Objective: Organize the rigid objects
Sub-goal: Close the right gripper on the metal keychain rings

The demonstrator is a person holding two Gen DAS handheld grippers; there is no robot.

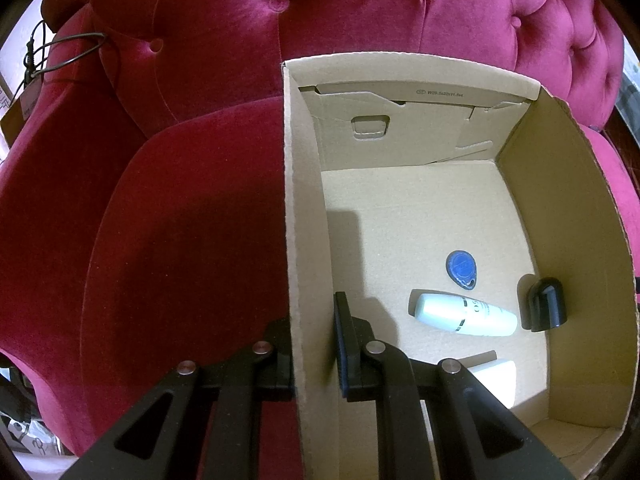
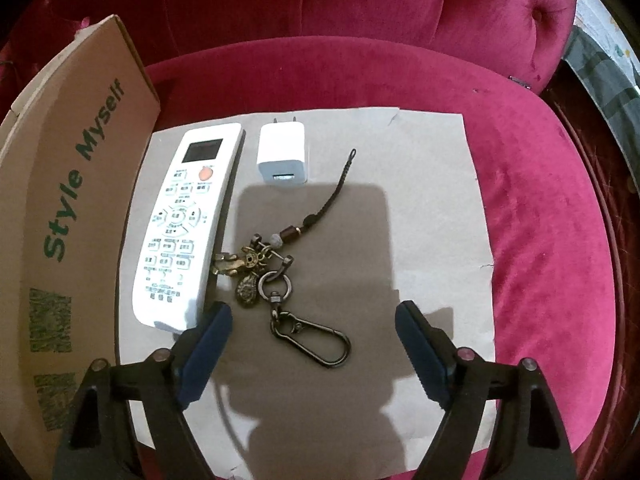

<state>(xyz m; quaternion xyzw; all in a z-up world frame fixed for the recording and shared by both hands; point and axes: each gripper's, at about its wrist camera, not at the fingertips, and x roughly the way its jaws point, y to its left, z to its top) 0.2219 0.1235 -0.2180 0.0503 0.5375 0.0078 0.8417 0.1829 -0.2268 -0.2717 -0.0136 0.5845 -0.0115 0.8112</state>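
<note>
Crimson tufted velvet fills both views: a sofa seat (image 2: 540, 208) with a grey paper sheet (image 2: 432, 184) spread on it. My left tongs (image 1: 314, 354) are clenched on the side wall of the cardboard box (image 1: 306, 200), steadying it. Inside lie a blue key fob (image 1: 462, 269), a white tube (image 1: 466, 314) and a black cap (image 1: 546, 305).

My right tongs (image 2: 314, 344) hang released over the sheet, straddling the keychain (image 2: 280, 284) without touching it. I judge the keychain is the next pick: I would lower around its carabiner, pinch, then carry it left to the box. The white remote (image 2: 184, 224) touches the charms, so it may drag. The charger (image 2: 282, 156) waits beyond.
</note>
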